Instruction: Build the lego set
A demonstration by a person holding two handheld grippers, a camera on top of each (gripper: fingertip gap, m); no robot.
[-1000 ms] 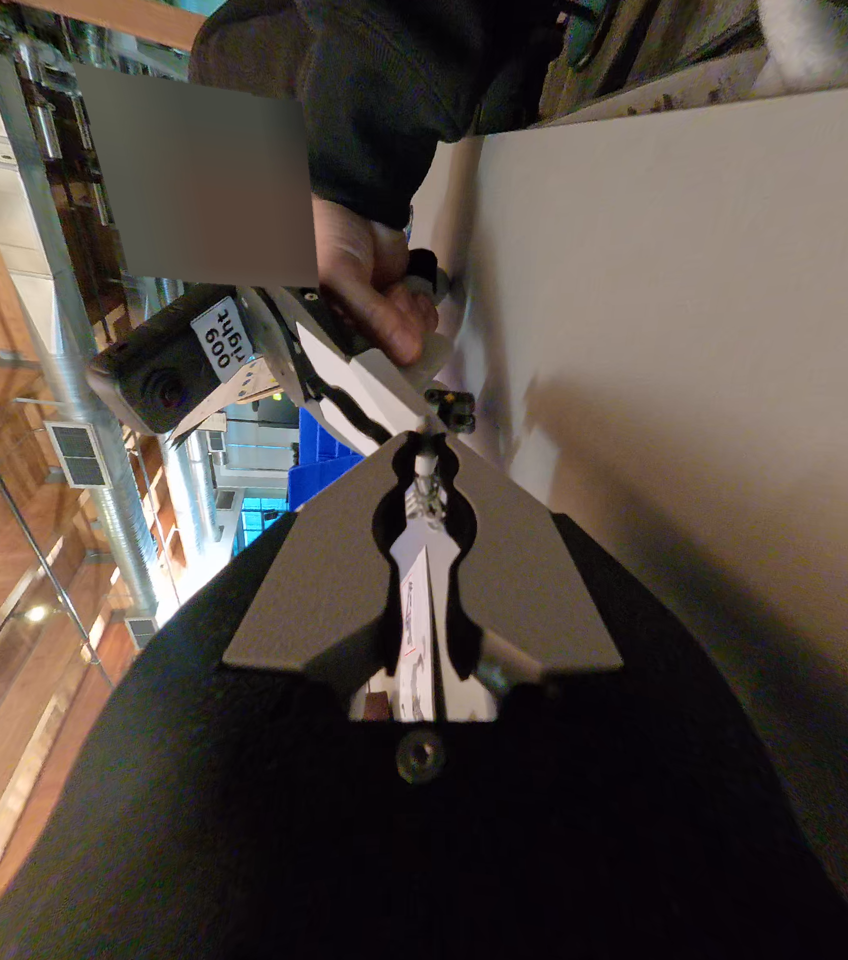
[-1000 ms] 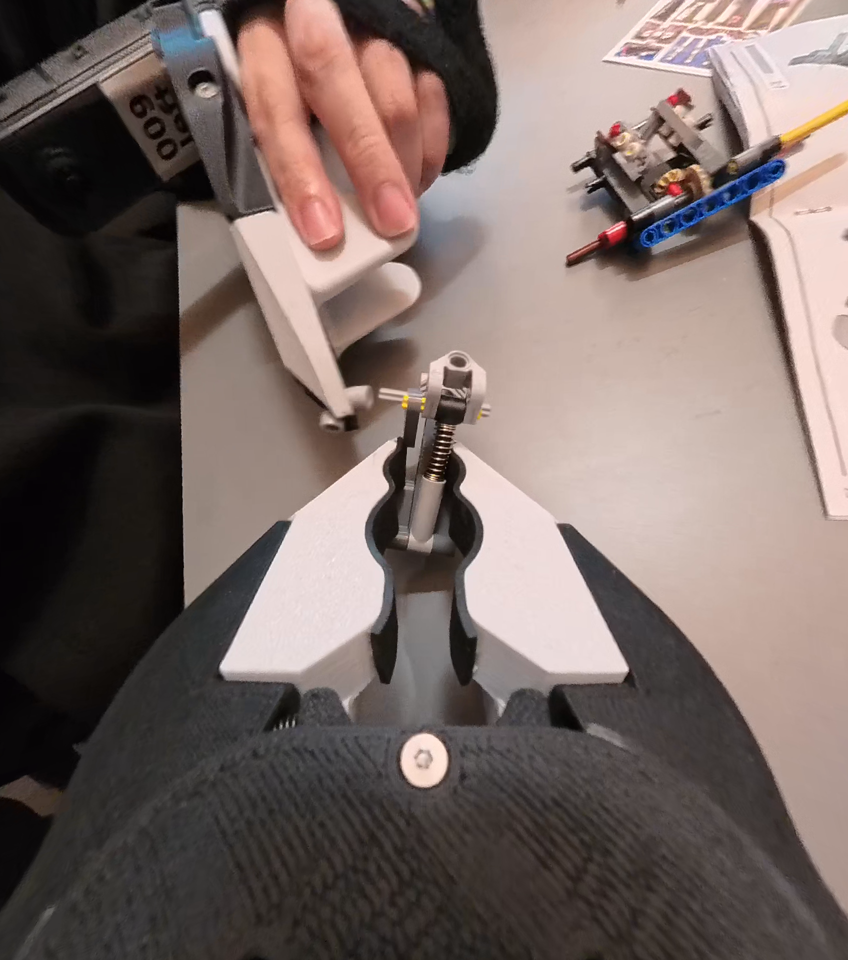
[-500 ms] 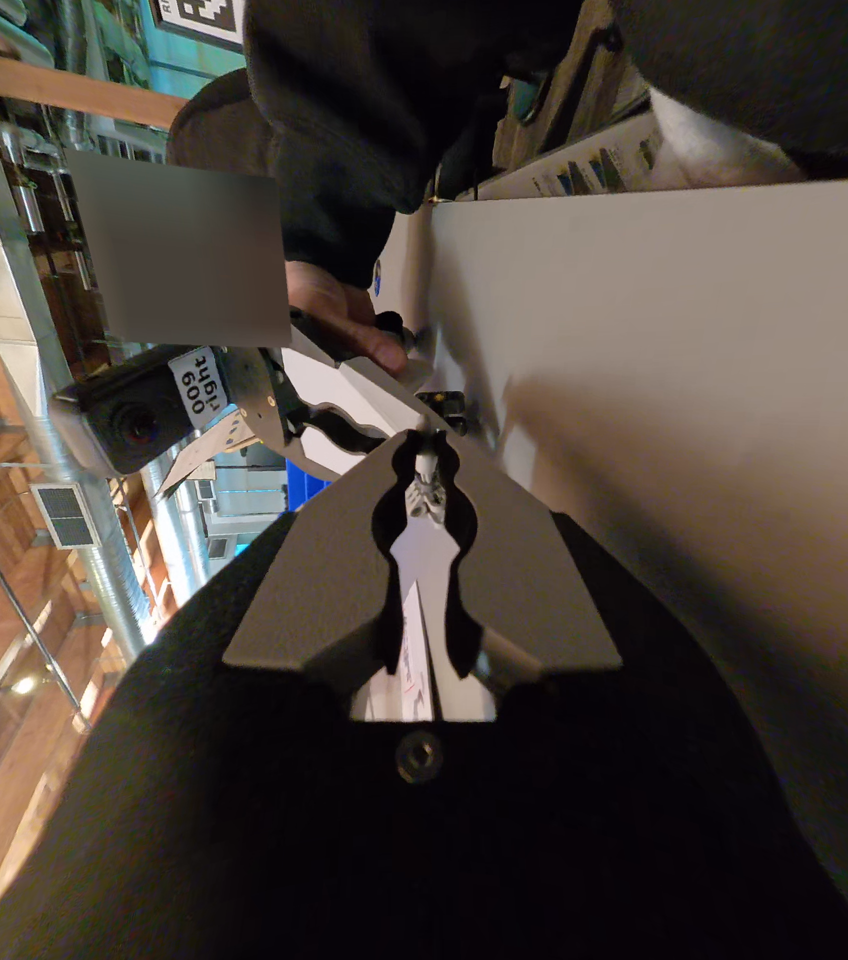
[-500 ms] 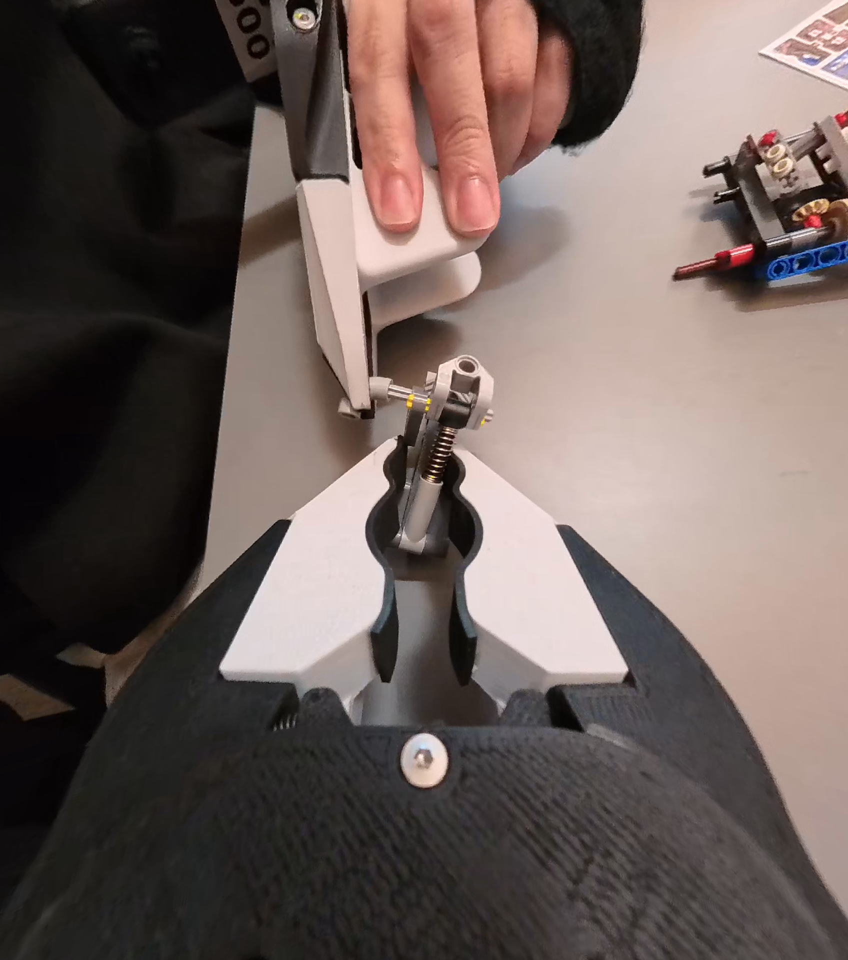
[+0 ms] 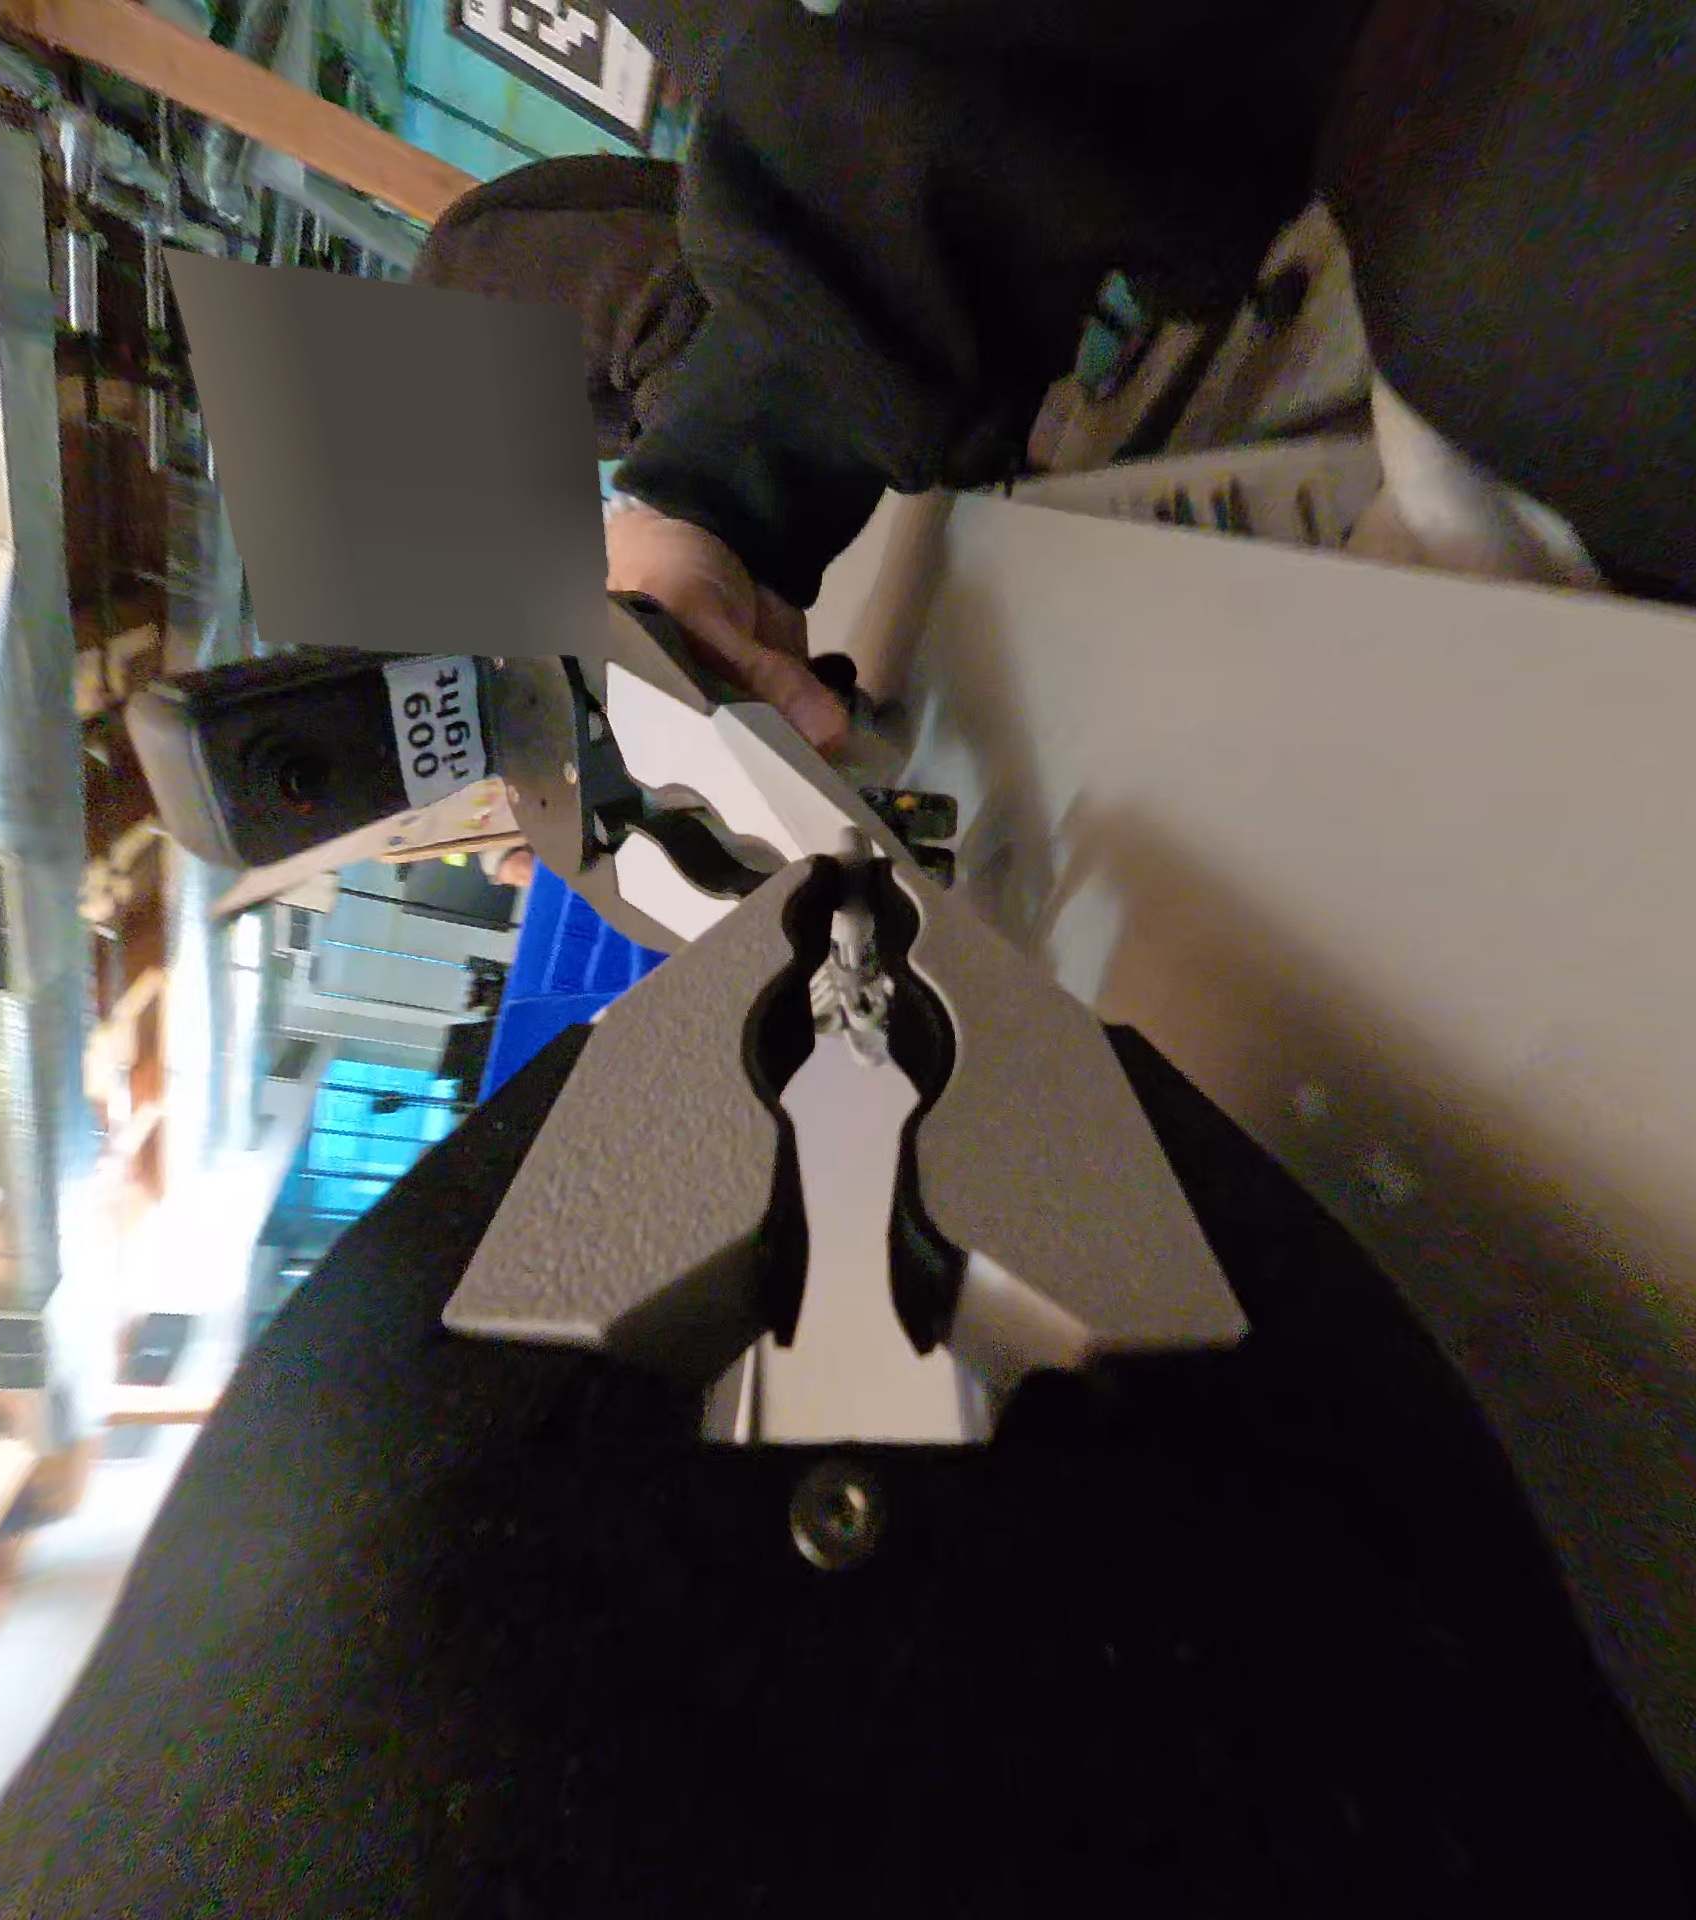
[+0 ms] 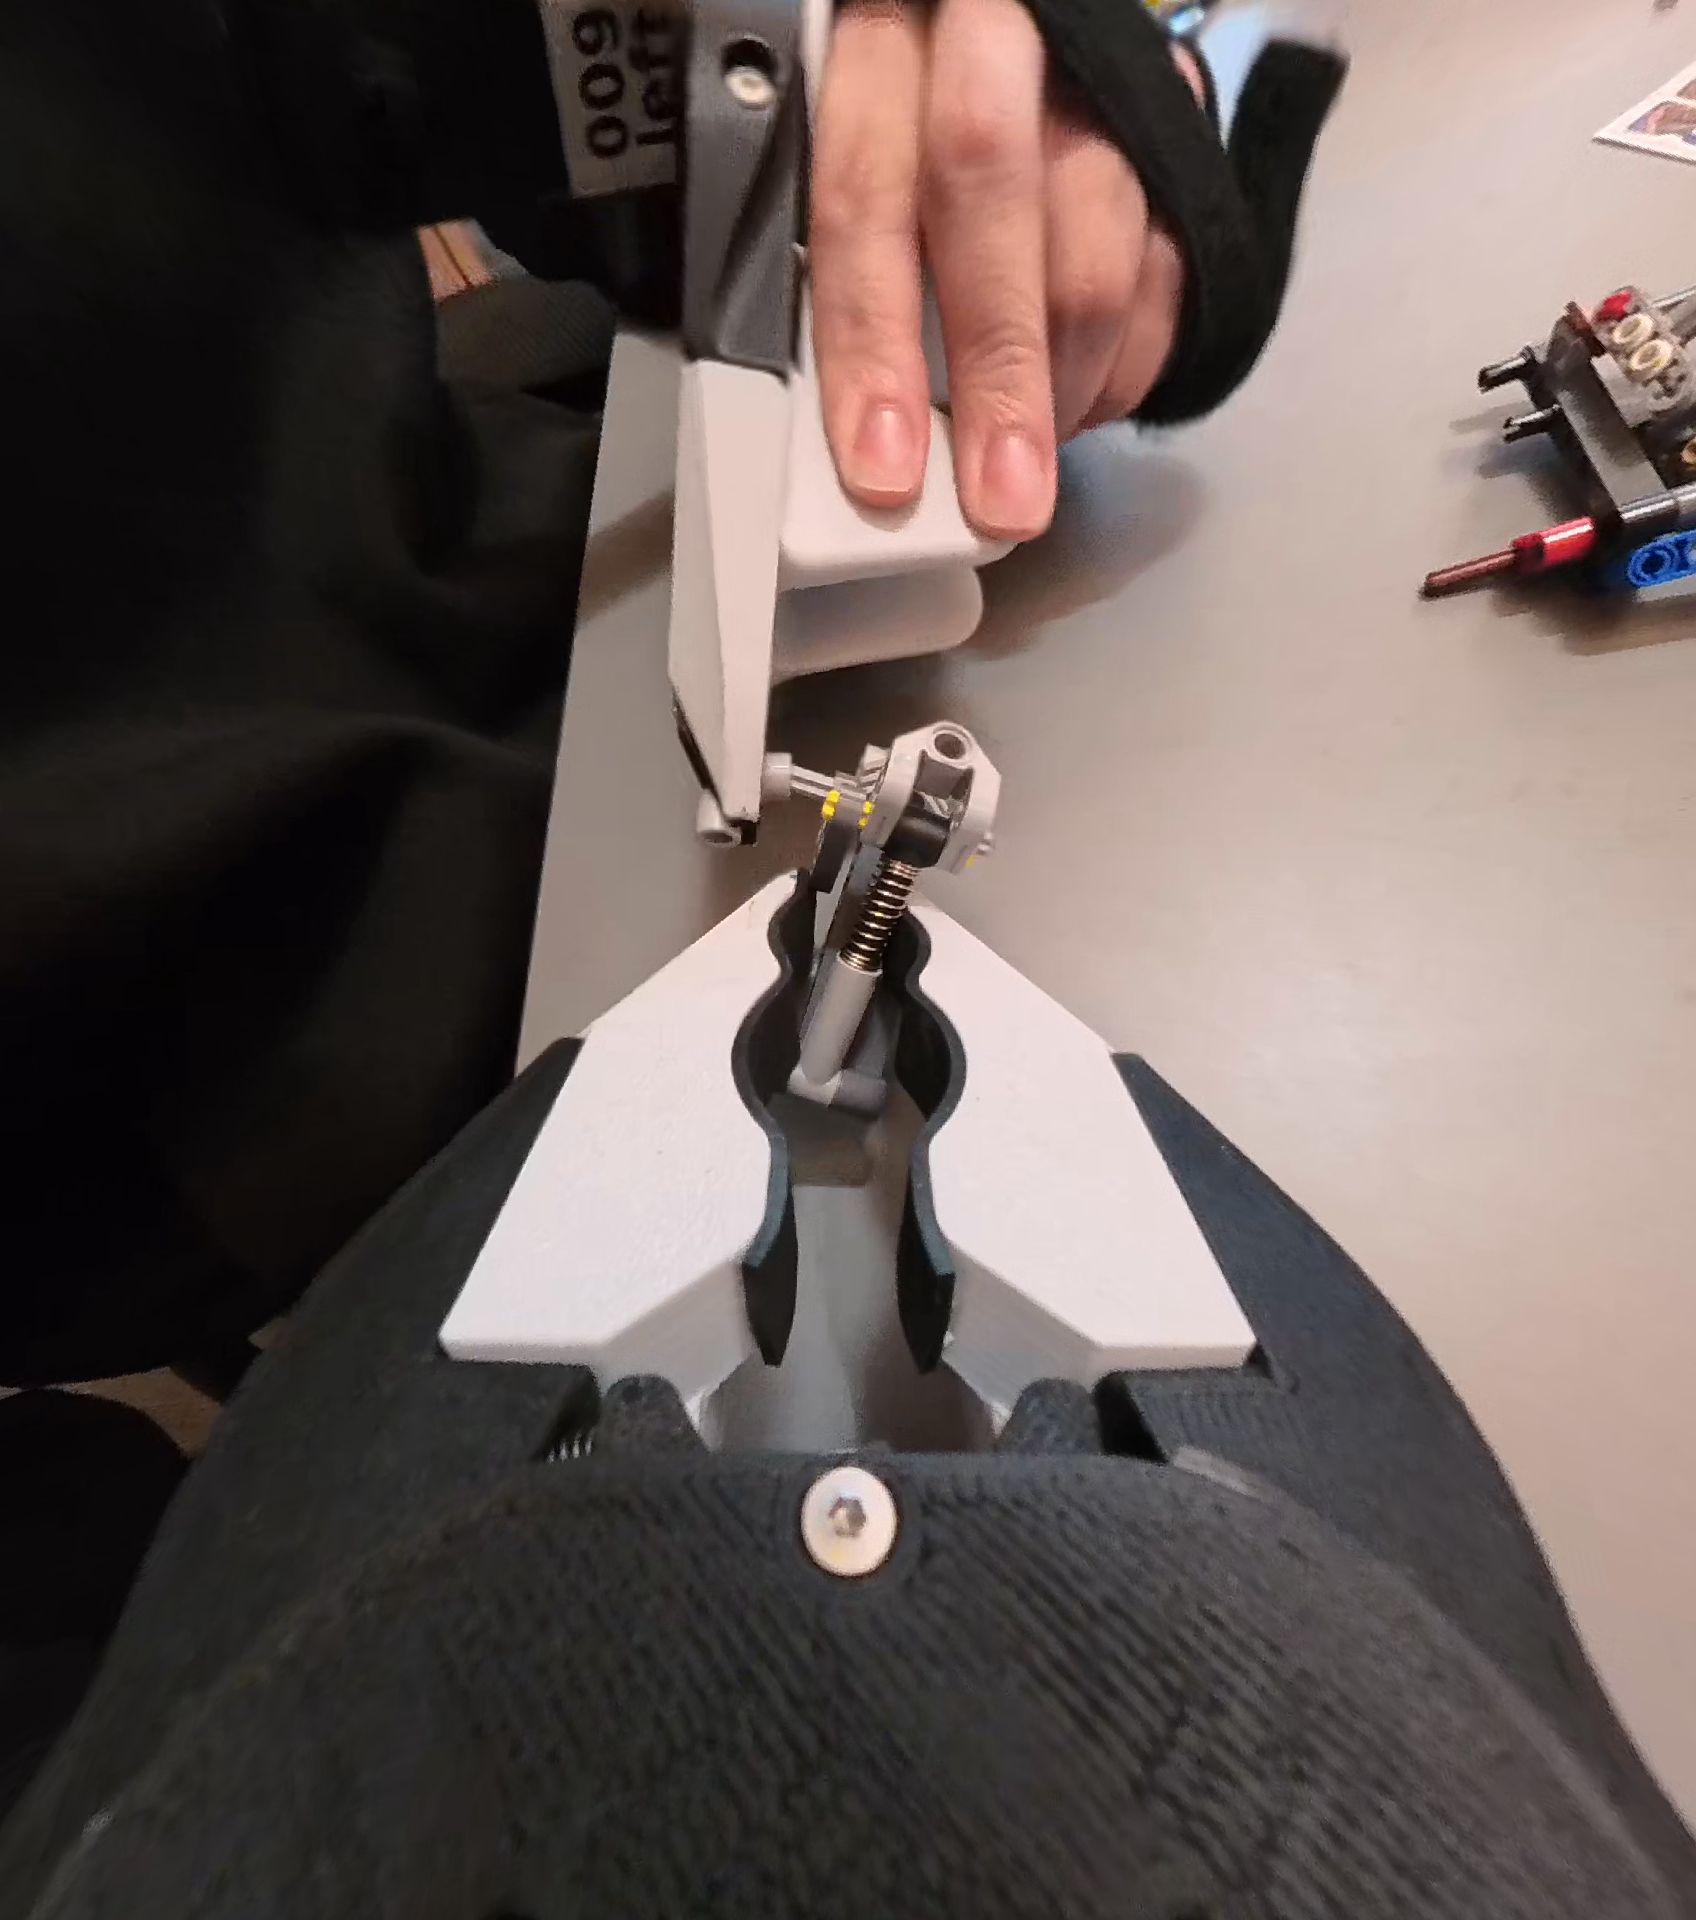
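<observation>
A grey shock-absorber piece [image 6: 891, 894] with a dark spring is clamped between the right gripper [image 6: 849, 920] fingers, above the counter [image 6: 1239, 935]. A small grey axle pin [image 6: 802, 784] is pinched at the closed left gripper [image 6: 724, 821] tip, touching that piece's head. A partly built assembly [image 6: 1675, 457] is seen well apart, far right.

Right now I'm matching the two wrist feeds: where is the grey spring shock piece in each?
Left wrist view: spring shock piece centre, beyond its fingertips.
Right wrist view: centre, clamped in the right gripper.
Shared landmark: grey table.
</observation>
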